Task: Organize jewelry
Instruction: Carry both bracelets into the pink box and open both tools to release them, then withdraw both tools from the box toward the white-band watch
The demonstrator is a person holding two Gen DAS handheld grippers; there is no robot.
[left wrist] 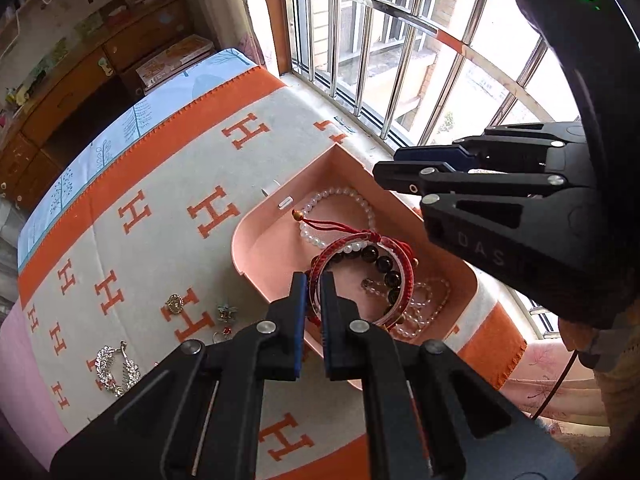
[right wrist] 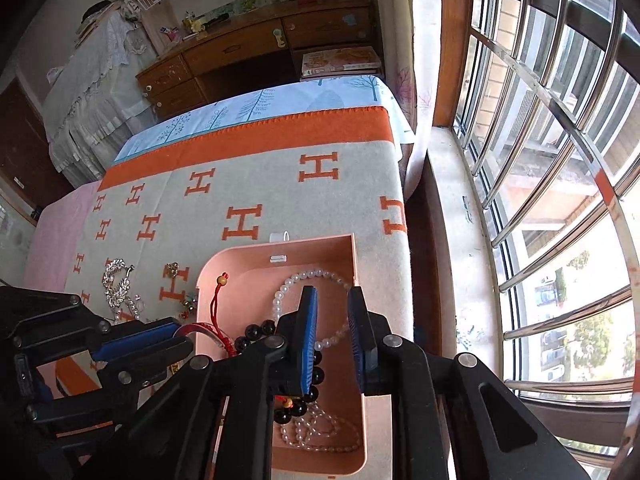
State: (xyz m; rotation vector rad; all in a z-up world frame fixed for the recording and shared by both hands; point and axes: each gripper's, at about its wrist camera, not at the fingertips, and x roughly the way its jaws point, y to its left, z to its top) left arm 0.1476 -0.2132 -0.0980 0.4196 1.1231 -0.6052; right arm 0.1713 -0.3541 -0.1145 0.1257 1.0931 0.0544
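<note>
Left gripper (left wrist: 311, 300) pinching red bracelet (left wrist: 362, 280) over pink tray (left wrist: 260, 236).
Right gripper (right wrist: 333, 320) hovering spread above tray interior; loose brooches (left wrist: 116, 368) lying on orange-bordered blanket (left wrist: 160, 184) beside barred window (left wrist: 400, 60).

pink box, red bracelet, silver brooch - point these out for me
pink box (left wrist: 276, 236): left wrist view, bare floor at its far corner.
red bracelet (left wrist: 320, 261): left wrist view, braided band above the left gripper (left wrist: 313, 280).
silver brooch (left wrist: 107, 362): left wrist view, sparkly leaf body on the blanket.
</note>
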